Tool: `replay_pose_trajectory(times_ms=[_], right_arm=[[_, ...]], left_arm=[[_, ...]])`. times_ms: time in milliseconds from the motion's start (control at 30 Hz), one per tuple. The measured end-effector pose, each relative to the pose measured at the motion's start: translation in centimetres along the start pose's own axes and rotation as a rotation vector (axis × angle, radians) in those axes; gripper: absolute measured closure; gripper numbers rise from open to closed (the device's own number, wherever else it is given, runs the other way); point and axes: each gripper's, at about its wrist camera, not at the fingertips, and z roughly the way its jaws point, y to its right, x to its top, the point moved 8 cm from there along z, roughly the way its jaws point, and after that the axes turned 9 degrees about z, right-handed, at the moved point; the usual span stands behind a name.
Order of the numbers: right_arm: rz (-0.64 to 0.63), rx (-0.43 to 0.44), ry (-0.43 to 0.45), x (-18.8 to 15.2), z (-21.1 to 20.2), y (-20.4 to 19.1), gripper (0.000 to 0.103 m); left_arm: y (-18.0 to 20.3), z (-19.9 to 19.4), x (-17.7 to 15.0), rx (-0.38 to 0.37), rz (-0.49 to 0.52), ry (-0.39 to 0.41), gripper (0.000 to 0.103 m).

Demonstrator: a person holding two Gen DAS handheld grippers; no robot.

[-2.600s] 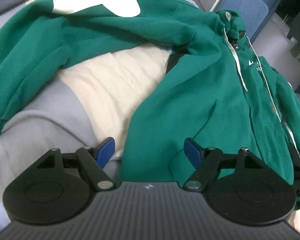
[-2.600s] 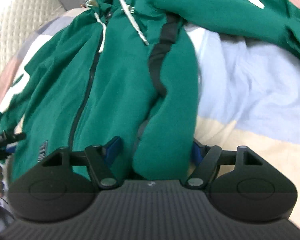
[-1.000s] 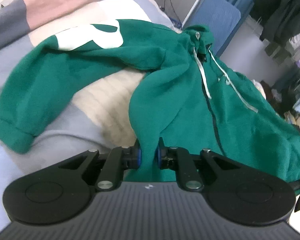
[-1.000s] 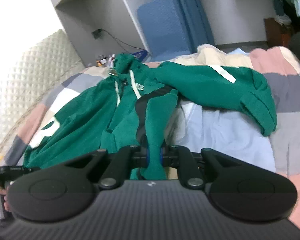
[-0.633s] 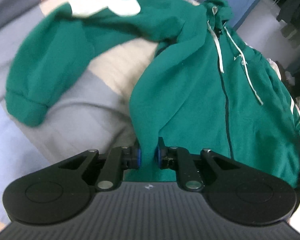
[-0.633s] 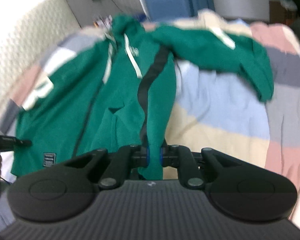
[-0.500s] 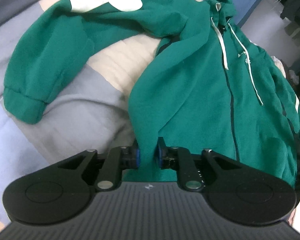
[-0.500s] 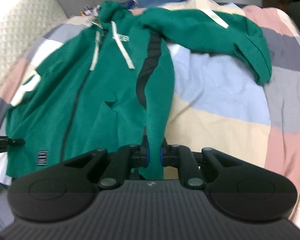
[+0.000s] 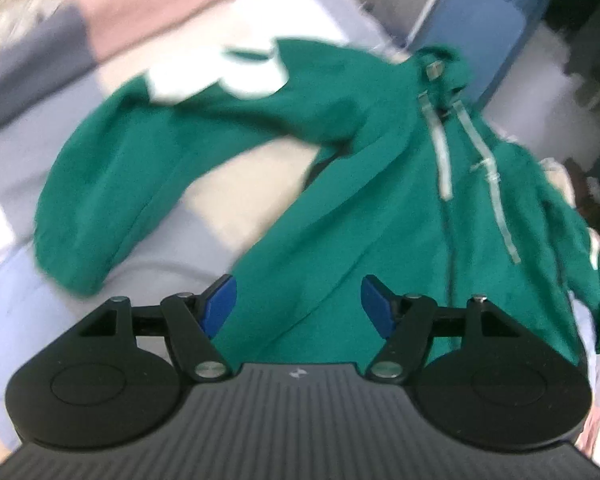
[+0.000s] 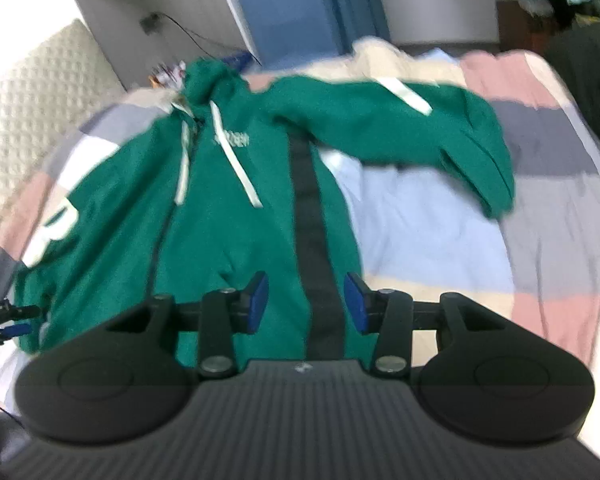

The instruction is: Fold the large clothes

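A green zip hoodie (image 9: 380,200) with white drawstrings lies spread on the bed, hood away from me, both sleeves stretched out sideways. My left gripper (image 9: 298,304) hovers over its bottom hem near one side edge. Its jaws are opening and the blue pads stand clear of the cloth. My right gripper (image 10: 306,302) is over the hem at the other side, above a black side stripe (image 10: 312,240). Its jaws are opening too, and the pads do not press the fabric. The left gripper (image 10: 8,318) shows at the left edge of the right wrist view, held by a hand.
The bed carries a patchwork cover (image 10: 440,232) in pale blue, cream, pink and grey. A quilted cream headboard (image 10: 28,92) is on the left. A blue chair (image 10: 288,4) and a grey wall stand past the hood. Dark clothes hang at the far right (image 9: 580,24).
Both grippers were shut on the hoodie's bottom corners and have let go, jaws now apart. The hem has dropped flat on the bed, and both views have tilted up a little.
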Motion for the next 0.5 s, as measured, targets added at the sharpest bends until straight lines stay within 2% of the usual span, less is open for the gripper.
replay_pose_trajectory(times_ms=[233,367,500], right_arm=[[-0.059,0.066,0.063,0.8,1.1,-4.8,0.058],[-0.136,0.081,0.087,0.3,2.8,-7.5,0.058],[-0.19,0.083,0.089,-0.5,5.2,-8.6,0.059]], left_arm=[[7.8,-0.7,1.9,-0.052,0.155,0.155,0.03],[11.2,0.9,1.5,-0.078,0.216,0.195,0.03],[12.8,3.9,0.2,-0.091,0.288,0.186,0.03]])
